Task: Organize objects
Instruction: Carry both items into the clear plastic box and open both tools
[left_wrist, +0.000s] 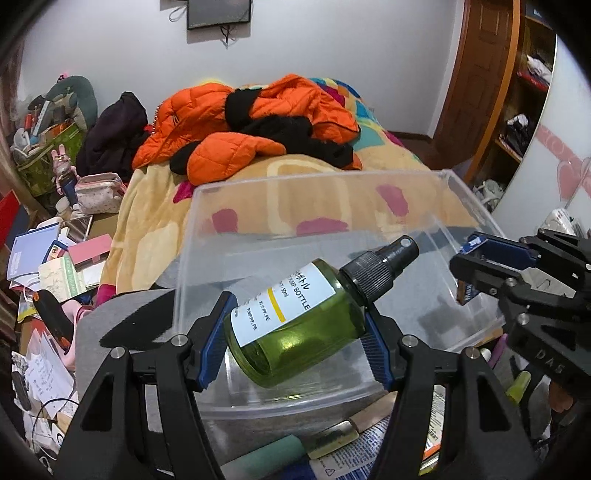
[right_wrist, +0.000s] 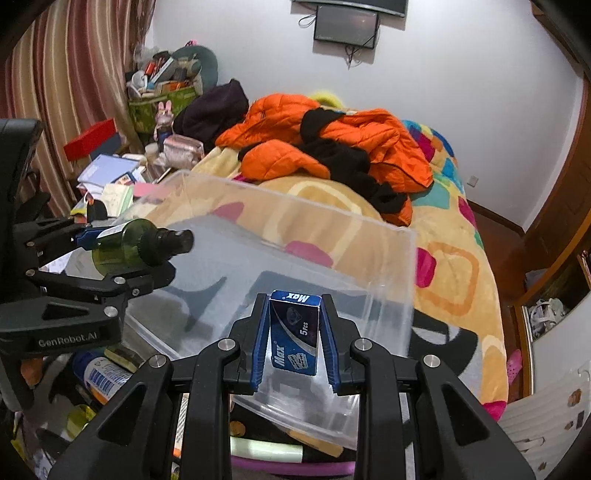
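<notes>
My left gripper (left_wrist: 297, 326) is shut on a green spray bottle (left_wrist: 295, 325) with a black pump top and white label, held tilted over the near side of a clear plastic bin (left_wrist: 207, 229). My right gripper (right_wrist: 293, 332) is shut on a small blue "Max" blade box (right_wrist: 294, 332), held upright over the bin (right_wrist: 402, 280). The right gripper (left_wrist: 469, 269) shows at the right edge of the left wrist view with the blue box (left_wrist: 466, 291) between its fingers. The left gripper (right_wrist: 122, 251) with the bottle (right_wrist: 125, 245) shows at the left of the right wrist view.
The bin stands at the foot of a bed with a patterned blanket (left_wrist: 258, 177) and an orange jacket (left_wrist: 240, 122). Tubes, cans and markers (left_wrist: 325, 454) lie in front of the bin. A cluttered desk with papers (left_wrist: 55, 266) is at the left. A wardrobe (left_wrist: 491, 92) stands at the right.
</notes>
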